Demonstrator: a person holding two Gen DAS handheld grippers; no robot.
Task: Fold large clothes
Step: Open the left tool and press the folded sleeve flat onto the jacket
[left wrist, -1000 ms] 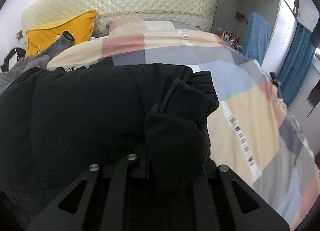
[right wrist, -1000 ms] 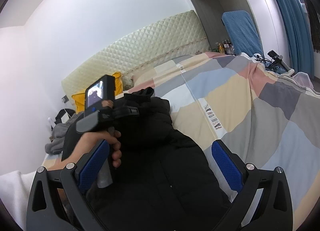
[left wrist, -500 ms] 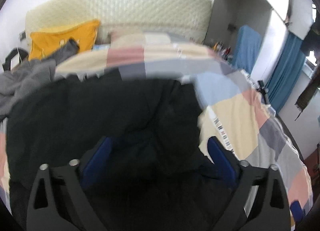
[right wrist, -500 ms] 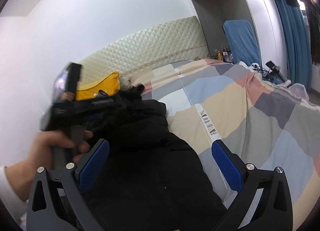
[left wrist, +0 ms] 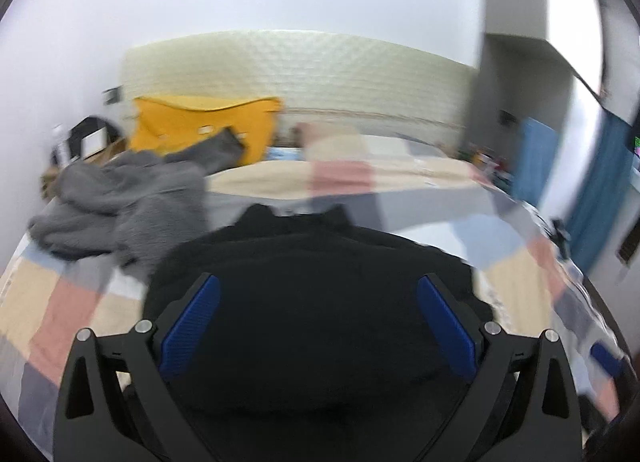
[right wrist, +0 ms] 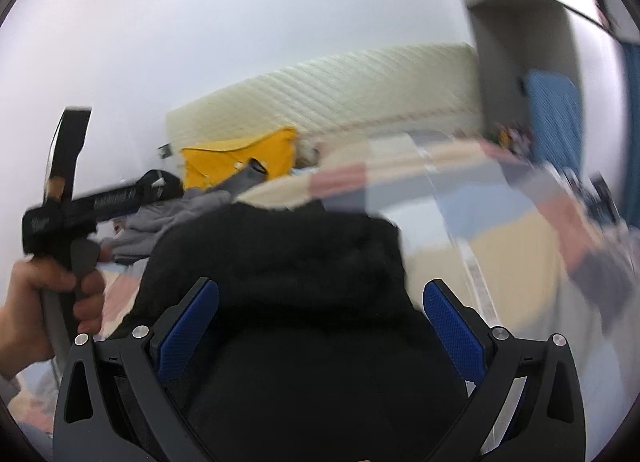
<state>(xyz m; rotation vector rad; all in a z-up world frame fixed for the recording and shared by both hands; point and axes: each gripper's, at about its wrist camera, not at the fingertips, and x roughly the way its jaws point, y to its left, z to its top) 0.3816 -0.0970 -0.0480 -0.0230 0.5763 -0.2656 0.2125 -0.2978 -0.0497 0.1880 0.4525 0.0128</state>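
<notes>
Bedroom setting, quilted cream headboard (left wrist: 304, 74) at the back, and a patchwork quilt (left wrist: 516, 286) covering the bed. Front and centre lies the black coat (left wrist: 312, 302), a puffy dark mass on the quilt, already gathered into a fairly compact bundle with its collar end pointing toward the headboard. Left tool (left wrist: 316, 322) hangs above it with blue pads spread wide, nothing between them. Right tool (right wrist: 320, 326) likewise gaping wide over the same coat, empty. From the right view you can see the person's left hand (right wrist: 36, 302) gripping its handle off to the side. Both views are smeared with motion blur, so fine detail in the folds is hard to read. My call: the coat looks partway folded, sides brought in, but another fold or a tidy-up seems left. And a grey fleece garment (left wrist: 120, 202) sits crumpled near the yellow pillow (left wrist: 200, 122), apparently not folded yet.
</notes>
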